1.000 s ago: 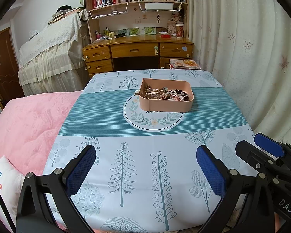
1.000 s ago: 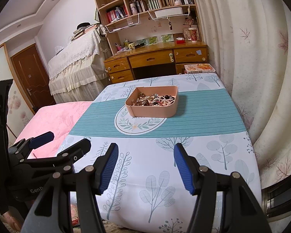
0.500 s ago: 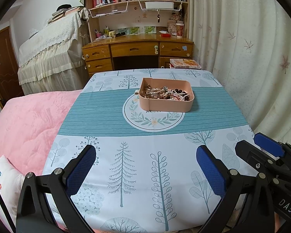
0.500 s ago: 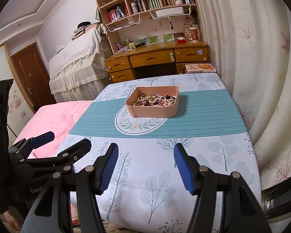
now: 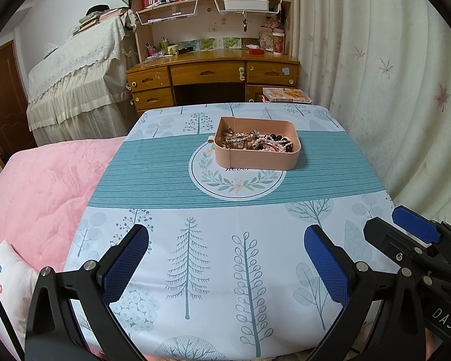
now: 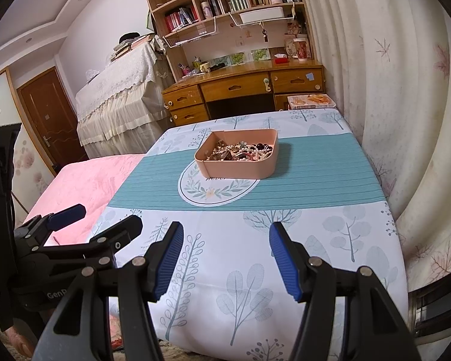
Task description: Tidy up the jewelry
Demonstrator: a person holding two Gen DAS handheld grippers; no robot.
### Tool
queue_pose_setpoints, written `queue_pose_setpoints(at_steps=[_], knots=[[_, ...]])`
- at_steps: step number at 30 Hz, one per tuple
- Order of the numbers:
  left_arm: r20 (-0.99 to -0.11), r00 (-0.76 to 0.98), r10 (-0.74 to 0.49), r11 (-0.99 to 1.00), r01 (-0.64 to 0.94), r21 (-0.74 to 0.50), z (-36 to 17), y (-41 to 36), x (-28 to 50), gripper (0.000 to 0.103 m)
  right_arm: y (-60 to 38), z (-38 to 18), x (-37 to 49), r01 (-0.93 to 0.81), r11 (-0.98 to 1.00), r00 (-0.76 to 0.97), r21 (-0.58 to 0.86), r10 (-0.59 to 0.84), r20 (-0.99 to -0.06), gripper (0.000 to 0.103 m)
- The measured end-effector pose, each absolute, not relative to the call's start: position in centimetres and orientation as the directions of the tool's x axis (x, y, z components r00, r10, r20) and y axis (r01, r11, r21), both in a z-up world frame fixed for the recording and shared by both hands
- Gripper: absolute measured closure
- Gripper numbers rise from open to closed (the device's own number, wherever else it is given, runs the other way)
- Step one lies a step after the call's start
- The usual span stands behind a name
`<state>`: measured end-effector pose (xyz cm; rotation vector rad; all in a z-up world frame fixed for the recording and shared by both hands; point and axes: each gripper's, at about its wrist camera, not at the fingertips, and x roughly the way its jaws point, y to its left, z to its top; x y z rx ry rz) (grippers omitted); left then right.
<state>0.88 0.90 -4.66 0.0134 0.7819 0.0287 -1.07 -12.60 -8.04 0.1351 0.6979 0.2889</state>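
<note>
A: Where is the jewelry found?

B: It is heaped in the pink tray at mid-table, well apart from both grippers.

A: How are they held?

B: The left gripper and right gripper are both held spread, with nothing between them.

A: Handling?

B: Light, slippery, tangled strands are expected; one bead strand should be pinched gently.
</note>
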Motion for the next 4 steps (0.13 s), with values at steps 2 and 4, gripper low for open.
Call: queue_pose_setpoints(at_steps=[2, 4], knots=[[-0.706, 0.707, 0.029, 1.0, -0.02, 0.021, -4.86, 0.86, 0.91, 0.001, -12.49, -8.07, -1.17, -0.216, 0.951, 0.728, 0.219, 0.307, -0.613, 0.043], [-0.709, 0.704, 0.026, 1.0, -0.018, 0.019, -5.01, 0.91, 1.01, 0.001, -12.54, -8.11, -1.09, -0.216, 0.952, 0.727, 0.219, 0.306, -0.615, 0.043]])
